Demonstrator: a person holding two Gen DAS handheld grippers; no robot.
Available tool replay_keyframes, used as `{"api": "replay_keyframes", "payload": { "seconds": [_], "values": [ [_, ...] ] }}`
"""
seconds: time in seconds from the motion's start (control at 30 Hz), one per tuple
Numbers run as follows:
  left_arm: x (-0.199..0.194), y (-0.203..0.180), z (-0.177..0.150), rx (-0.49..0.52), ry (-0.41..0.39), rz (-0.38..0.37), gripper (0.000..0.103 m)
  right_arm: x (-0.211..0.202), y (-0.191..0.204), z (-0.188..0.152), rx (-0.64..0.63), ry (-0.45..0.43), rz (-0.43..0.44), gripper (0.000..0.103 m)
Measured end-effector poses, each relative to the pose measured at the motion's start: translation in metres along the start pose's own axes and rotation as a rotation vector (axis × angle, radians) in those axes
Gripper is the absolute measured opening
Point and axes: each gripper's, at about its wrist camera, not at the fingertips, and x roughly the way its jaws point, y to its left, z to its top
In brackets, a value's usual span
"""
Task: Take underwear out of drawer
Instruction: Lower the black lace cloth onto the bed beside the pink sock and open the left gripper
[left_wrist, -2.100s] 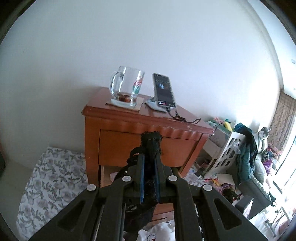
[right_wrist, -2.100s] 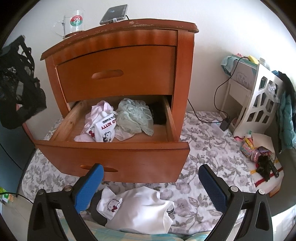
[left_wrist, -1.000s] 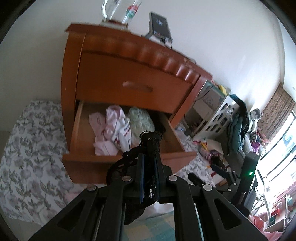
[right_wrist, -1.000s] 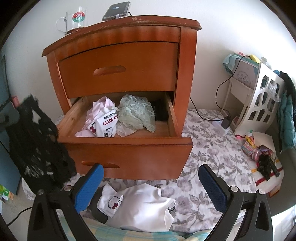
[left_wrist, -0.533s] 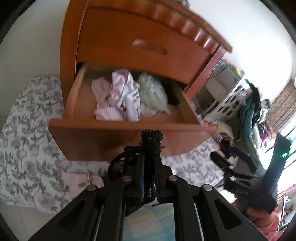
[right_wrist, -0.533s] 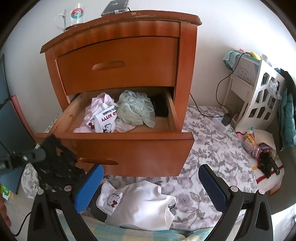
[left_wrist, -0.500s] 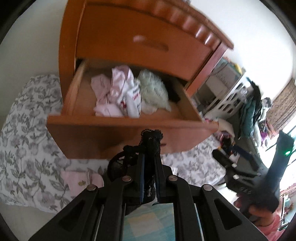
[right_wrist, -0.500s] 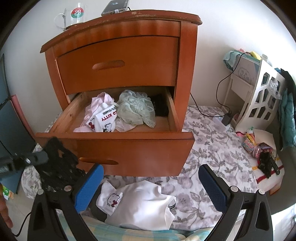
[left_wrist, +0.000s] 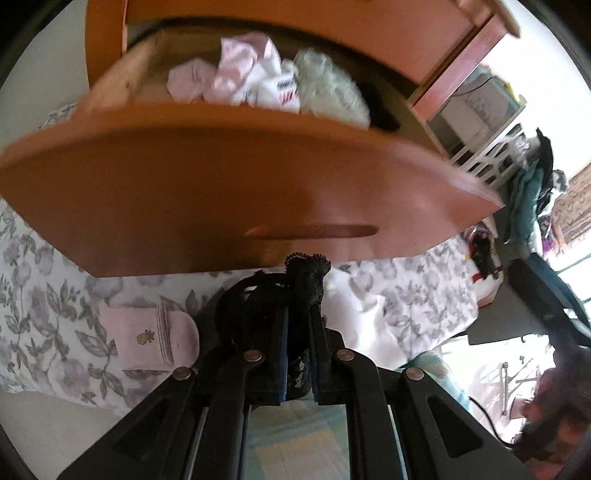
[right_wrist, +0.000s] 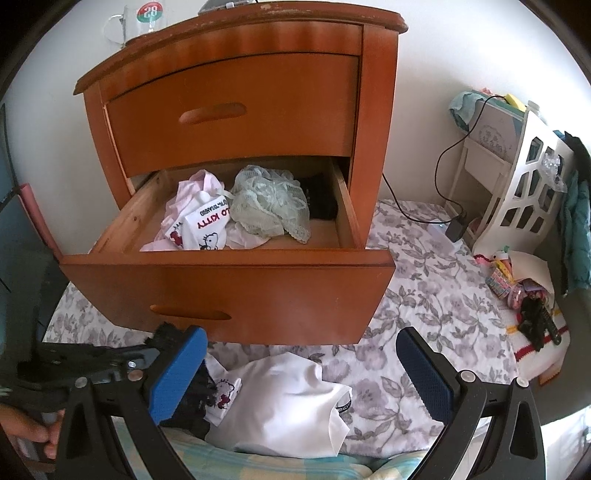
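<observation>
**Underwear pinched low over the floor pile**

The black lace underwear (left_wrist: 306, 269) sits clenched between the left gripper (left_wrist: 298, 332) jaws, just in front of the open drawer (right_wrist: 229, 291), above the white garment (right_wrist: 284, 402). If released carelessly, I judge the lace could snag on the pads. It looks thin, crumpled, frilly-edged. At right, the right gripper (right_wrist: 299, 369) stands spread wide, holding nothing.
</observation>
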Motion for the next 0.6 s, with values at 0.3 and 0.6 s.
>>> {"api": "replay_keyframes", "payload": {
  "seconds": [0.3,0.6],
  "values": [
    [0.038,0.015,-0.01,-0.019,0.059,0.098,0.009,0.007,-0.001,-0.002,0.002,0.019,-0.004,0.103],
    [0.057,0.028,-0.018,-0.048,0.109,0.136,0.009,0.008,0.002,-0.003,-0.007,0.024,-0.004,0.103]
  ]
}}
